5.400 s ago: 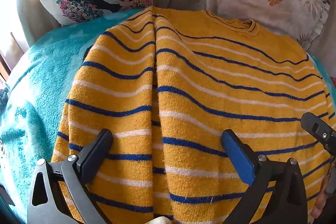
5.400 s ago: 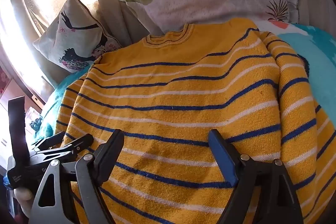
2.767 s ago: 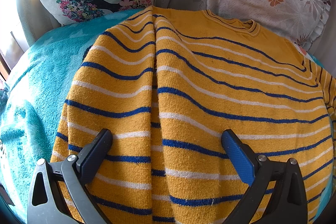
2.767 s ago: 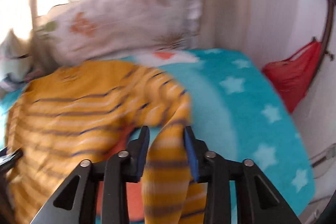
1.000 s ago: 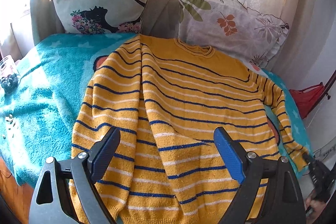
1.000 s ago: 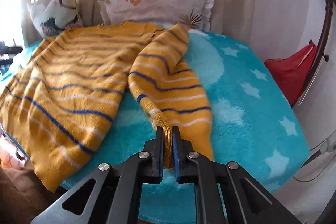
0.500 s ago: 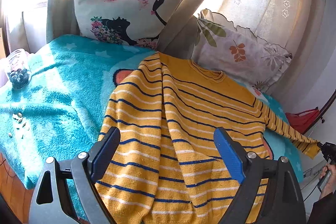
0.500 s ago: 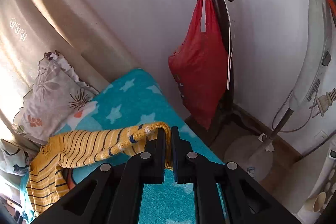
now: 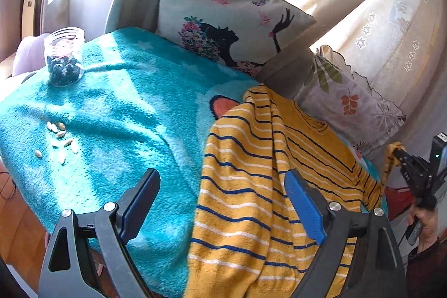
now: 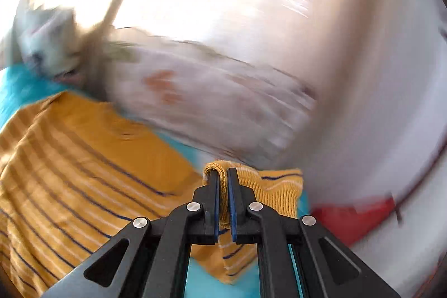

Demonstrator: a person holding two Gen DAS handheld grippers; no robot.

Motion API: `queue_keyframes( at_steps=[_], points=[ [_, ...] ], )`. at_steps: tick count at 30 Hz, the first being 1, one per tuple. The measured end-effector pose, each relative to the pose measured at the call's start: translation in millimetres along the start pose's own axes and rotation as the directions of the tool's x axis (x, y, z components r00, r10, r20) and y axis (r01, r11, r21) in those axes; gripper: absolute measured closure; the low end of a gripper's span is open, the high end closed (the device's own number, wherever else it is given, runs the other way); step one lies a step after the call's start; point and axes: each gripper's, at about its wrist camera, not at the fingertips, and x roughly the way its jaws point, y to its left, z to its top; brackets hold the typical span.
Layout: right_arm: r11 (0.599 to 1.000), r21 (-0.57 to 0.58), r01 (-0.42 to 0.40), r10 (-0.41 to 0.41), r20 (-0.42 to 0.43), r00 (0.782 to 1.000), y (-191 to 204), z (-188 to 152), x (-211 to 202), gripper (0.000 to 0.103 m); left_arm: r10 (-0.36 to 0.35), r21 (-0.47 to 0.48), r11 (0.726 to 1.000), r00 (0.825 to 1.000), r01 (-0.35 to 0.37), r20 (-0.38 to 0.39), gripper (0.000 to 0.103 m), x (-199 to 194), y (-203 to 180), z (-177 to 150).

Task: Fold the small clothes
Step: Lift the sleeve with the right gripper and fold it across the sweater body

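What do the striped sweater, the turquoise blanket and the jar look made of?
Sweater: soft knitted yarn, likely wool or acrylic; ribbed knit shows at the cuff pinched in the right tongs. Blanket: plush fleece, matte, fuzzy pile. Jar: clear, glossy, threaded neck; glass or plastic, I cannot tell which.

ribbed knit sweater (image 9: 259, 164) on fuzzy fleece blanket (image 9: 117, 113); clear glossy glass jar (image 9: 64, 56).

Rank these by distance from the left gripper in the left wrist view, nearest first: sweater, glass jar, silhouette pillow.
From the left gripper:
1. Sweater, directly beneath, right side.
2. Glass jar, far left on the blanket.
3. Silhouette pillow, at the back, upright.
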Motion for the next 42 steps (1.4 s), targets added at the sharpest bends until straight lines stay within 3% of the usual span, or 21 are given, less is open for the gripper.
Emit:
queue_keyframes(
  at_steps=[3,5,7,10,12,14,18,21,24,31,34,36,37,39,42],
  points=[
    [0.973,-0.21,-0.1,0.108,0.027,0.994,103.3,17.9,14.9,0.097,0.031,-0.033,0.999,0.999,-0.03,0.021,0.013,-9.5,19.7,1.5],
    [0.936,-0.331,-0.117,0.135,0.033,0.99,167.1,19.5,26.7,0.094,0.047,-0.045,0.998,0.998,-0.046,0.032,0.013,-15.4,30.1,1.6],
    [0.889,-0.452,-0.075,0.109,0.051,0.993,220.3,12.7,35.3,0.066,0.057,-0.054,0.997,0.998,-0.055,0.04,0.013,-20.1,39.2,2.0],
    [0.834,-0.551,-0.024,0.104,0.114,0.988,259.7,2.1,26.5,0.059,0.076,-0.062,0.995,0.996,-0.073,0.046,0.013,-23.0,52.1,1.3],
    [0.83,-0.556,-0.04,0.132,0.126,0.983,259.9,-1.0,15.3,0.058,0.085,-0.074,0.994,0.996,-0.082,0.039,0.013,-18.8,59.2,2.2],
    [0.855,-0.511,-0.087,0.165,0.109,0.98,242.2,4.5,8.9,0.051,0.082,-0.09,0.993,0.996,-0.08,0.026,0.013,-13.5,66.6,1.8],
    [0.941,-0.278,-0.193,0.208,0.027,0.978,175.1,19.5,19.2,0.047,0.066,-0.105,0.992,0.998,-0.065,0.003,0.013,-0.4,72.5,1.2],
    [0.967,-0.075,-0.243,0.24,-0.045,0.97,130.1,23.9,42.4,0.047,0.042,-0.106,0.993,0.999,-0.044,-0.02,0.013,9.0,70.9,-1.2],
    [0.956,-0.005,-0.295,0.294,-0.058,0.954,126.0,24.1,52.3,0.047,0.029,-0.097,0.995,0.999,-0.033,-0.038,0.013,14.6,66.6,-4.2],
    [0.87,0.05,-0.49,0.493,-0.05,0.869,180.4,38.9,61.7,0.047,0.046,-0.098,0.994,0.999,-0.049,-0.029,0.013,9.4,68.3,-4.0],
    [0.857,0.083,-0.509,0.514,-0.072,0.855,194.8,47.9,79.5,0.048,0.052,-0.11,0.992,0.998,-0.055,-0.034,0.013,10.8,73.1,-3.8],
    [0.844,0.117,-0.524,0.536,-0.134,0.833,200.1,48.4,98.5,0.081,0.049,-0.117,0.992,0.998,-0.053,-0.041,0.013,12.7,75.9,-4.9],
    [0.822,0.154,-0.549,0.569,-0.165,0.806,200.7,46.6,108.6,0.098,0.049,-0.119,0.991,0.998,-0.054,-0.044,0.013,14.0,76.7,-5.3],
    [0.805,0.204,-0.557,0.589,-0.166,0.791,196.6,44.2,116.0,0.098,0.05,-0.12,0.991,0.998,-0.056,-0.049,0.013,16.7,79.0,-5.8],
    [0.798,0.251,-0.547,0.585,-0.11,0.803,181.9,50.5,108.6,0.098,0.053,-0.128,0.99,0.997,-0.06,-0.056,0.013,21.9,82.0,-4.7]
  ],
)
